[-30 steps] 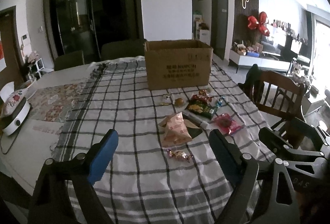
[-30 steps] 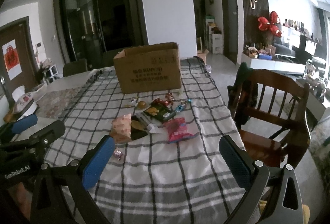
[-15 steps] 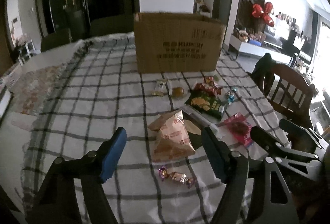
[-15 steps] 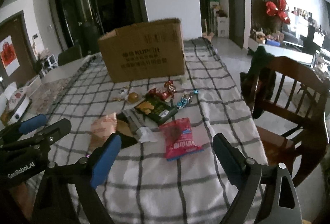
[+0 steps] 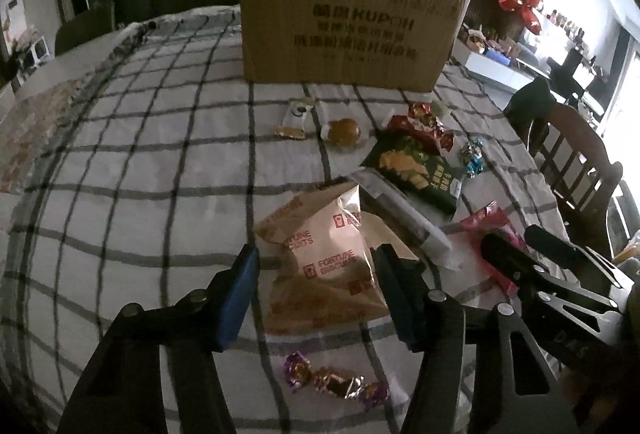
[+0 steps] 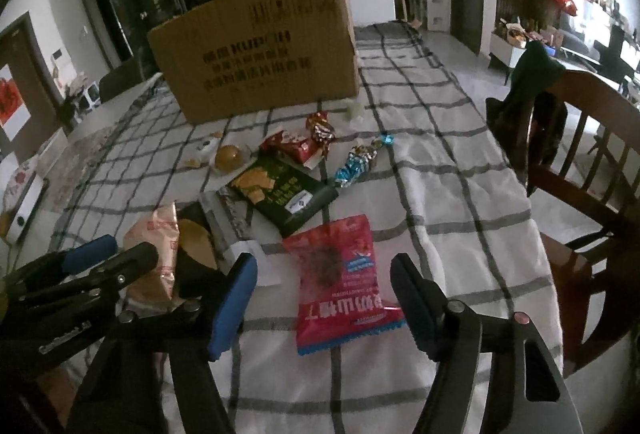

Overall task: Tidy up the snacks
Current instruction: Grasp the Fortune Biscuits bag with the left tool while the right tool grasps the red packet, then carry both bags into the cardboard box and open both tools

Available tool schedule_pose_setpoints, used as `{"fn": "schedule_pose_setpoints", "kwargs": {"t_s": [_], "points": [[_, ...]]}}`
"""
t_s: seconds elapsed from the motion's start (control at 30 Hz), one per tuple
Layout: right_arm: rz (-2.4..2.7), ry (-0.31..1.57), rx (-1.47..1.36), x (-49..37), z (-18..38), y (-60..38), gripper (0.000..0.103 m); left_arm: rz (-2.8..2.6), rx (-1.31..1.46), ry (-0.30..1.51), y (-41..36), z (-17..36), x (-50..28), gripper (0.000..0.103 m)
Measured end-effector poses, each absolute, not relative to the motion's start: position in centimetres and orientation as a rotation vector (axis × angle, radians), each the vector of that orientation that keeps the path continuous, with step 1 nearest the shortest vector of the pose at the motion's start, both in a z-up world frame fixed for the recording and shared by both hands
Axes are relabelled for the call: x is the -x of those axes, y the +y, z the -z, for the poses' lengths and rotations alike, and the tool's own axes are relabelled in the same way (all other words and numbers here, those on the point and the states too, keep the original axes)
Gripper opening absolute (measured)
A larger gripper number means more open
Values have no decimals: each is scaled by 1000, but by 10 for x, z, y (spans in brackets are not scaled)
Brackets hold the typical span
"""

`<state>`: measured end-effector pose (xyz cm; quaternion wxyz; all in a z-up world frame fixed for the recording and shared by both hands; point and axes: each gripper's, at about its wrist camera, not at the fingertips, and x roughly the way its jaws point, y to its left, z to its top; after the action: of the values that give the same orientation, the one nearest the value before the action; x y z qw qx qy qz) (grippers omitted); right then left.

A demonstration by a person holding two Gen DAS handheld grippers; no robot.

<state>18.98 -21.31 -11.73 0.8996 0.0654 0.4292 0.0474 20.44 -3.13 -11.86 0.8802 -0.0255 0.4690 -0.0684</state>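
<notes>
Snacks lie scattered on a checked tablecloth (image 5: 140,162) in front of a cardboard box (image 5: 348,22). My left gripper (image 5: 316,274) is open, its fingers on either side of a tan fortune-biscuit bag (image 5: 324,254). My right gripper (image 6: 324,282) is open, its fingers on either side of a red-pink snack bag (image 6: 340,282). A dark green cracker bag (image 5: 416,170), a red packet (image 5: 420,126), a blue-wrapped candy (image 5: 472,158), a round bun (image 5: 344,130) and purple-gold candies (image 5: 332,382) also lie there. The box also shows in the right wrist view (image 6: 260,50).
A wooden chair (image 6: 576,162) with dark clothing on it stands at the table's right edge. A silver tube-like pack (image 5: 404,214) lies between the tan and green bags. A white appliance (image 6: 20,202) sits at the far left.
Both grippers have moved forward and down toward the snacks. The left now straddles the tan bag and the right straddles the red-pink bag. Both stay open.
</notes>
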Motion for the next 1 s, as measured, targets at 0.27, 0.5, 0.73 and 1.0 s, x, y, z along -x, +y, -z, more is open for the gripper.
{"fn": "schedule_pose_setpoints", "kwargs": {"t_s": [0.27,0.5,0.73,1.0], "points": [[-95,924,-129,-199,128,-212,57,159,70,1001,-31,128,-214,51],[-90,926,-92,-200,130,-208,40,177,51,991,-32,127,-213,45],[-83,891,-74,-194,120,-207,36,176,18,947,-32,114,-204,45],[-128,816,-95,-186,86,-203,35,190,-13,853,-30,72,-197,45]]}}
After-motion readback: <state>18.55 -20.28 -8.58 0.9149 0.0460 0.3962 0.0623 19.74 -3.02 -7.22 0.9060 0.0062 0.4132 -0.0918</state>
